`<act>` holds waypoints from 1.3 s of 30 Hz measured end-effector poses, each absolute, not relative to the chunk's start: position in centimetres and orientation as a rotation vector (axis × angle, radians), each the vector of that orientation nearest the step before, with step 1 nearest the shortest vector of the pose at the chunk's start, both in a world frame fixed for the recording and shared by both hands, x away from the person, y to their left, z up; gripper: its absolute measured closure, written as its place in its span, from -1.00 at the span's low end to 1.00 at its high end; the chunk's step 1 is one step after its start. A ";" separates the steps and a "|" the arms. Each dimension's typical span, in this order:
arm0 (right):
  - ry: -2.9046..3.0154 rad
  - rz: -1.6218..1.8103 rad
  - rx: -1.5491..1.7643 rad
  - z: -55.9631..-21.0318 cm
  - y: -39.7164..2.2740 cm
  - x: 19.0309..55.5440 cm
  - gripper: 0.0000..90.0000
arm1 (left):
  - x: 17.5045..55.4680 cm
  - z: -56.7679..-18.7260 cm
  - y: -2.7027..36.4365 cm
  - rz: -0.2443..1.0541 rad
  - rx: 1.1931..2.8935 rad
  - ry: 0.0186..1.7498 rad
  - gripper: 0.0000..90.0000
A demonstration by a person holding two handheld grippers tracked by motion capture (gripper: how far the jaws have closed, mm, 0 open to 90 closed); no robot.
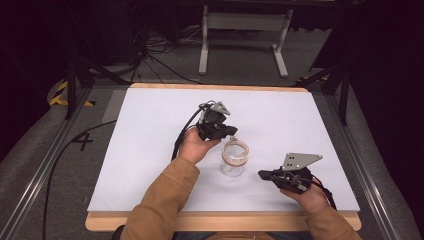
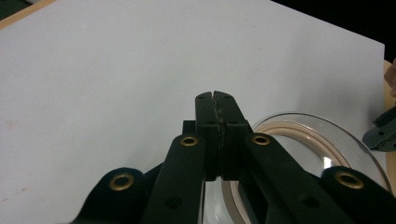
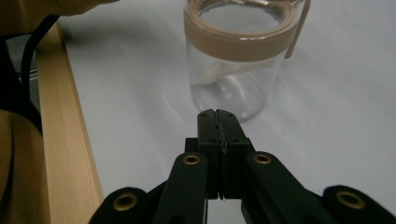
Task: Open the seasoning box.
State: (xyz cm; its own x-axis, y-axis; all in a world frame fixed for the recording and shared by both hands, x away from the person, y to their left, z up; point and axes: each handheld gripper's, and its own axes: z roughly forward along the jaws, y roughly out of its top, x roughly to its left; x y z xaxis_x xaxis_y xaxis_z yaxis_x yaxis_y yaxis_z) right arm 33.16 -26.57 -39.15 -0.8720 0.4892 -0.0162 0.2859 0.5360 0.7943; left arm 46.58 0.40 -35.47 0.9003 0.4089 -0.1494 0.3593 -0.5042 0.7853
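A clear glass jar [image 1: 233,158] with a beige band round its rim stands upright near the middle of the white table [image 1: 150,130]. My left gripper [image 1: 231,131] hovers just above and behind the jar's rim, jaws shut with nothing between them; in the left gripper view the jar's mouth [image 2: 299,135] lies under the shut tips [image 2: 214,95]. My right gripper [image 1: 262,174] rests low to the jar's right, pointing at it and shut on nothing. In the right gripper view the jar [image 3: 236,60] stands just beyond the shut tips [image 3: 216,113].
The table's wooden front edge [image 1: 225,220] runs below both forearms in tan sleeves. Beyond the far edge are a white metal frame [image 1: 245,35], cables on the floor and dark stands at either side.
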 end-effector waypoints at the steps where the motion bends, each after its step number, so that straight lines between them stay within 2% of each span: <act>1: 2.538 1.248 0.653 -39.1 -26.6 33.2 1.00 | 46.6 -35.5 0.4 0.069 2.147 0.549 0.99; 17: 2.469 1.326 0.718 -38.3 -23.5 33.6 1.00 | 46.8 -35.6 0.5 0.041 2.135 0.550 0.99; 39: 2.455 1.368 0.751 -38.5 -23.0 34.1 1.00 | 47.0 -35.8 0.5 0.039 2.129 0.561 0.99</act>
State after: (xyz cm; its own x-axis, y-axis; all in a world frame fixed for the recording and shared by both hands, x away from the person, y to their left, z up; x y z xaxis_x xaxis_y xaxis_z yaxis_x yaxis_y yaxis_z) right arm 34.10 -23.01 -38.51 -0.8414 0.5386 0.0446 0.3214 0.4323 0.8425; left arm 46.96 0.46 -35.83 0.8964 0.4058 -0.1783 0.3772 -0.4870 0.7878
